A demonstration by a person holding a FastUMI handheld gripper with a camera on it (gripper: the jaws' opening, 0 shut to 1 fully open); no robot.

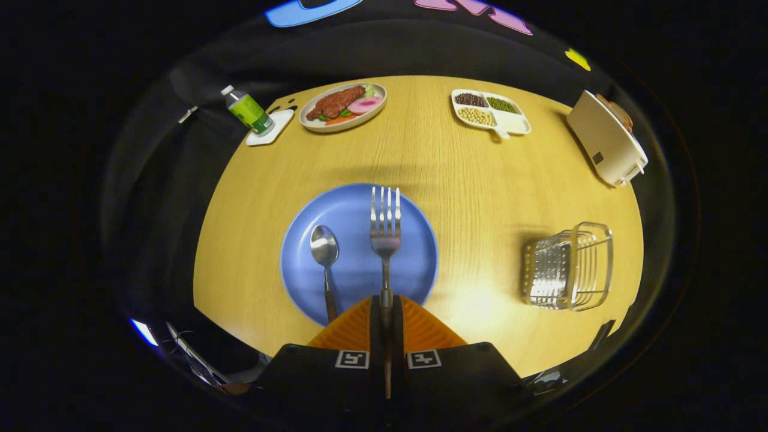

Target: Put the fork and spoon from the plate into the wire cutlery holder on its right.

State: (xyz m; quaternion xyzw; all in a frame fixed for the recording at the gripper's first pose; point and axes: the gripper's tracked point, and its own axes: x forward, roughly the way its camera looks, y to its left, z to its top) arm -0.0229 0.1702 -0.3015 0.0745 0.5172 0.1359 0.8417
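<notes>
At lower centre, the gripper (386,312) is closed on the fork (385,231) handle, tines pointing away over the blue plate (414,264). The spoon (324,252) lies on the plate, left of the fork. The wire cutlery holder (569,266), at right, looks empty. Risk — the thin handle could pivot or slip between the fingers (420,327) during transfer and miss the holder's opening.

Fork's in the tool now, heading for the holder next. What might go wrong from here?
1. The tool grips the fork only near the end of its handle, so the long tined end may swing or slip on the way.
2. The spoon lies close beside it on the blue plate; a sideways pull could nudge it.
3. The wire cutlery holder looks light; catching its rim could tip it.
</notes>
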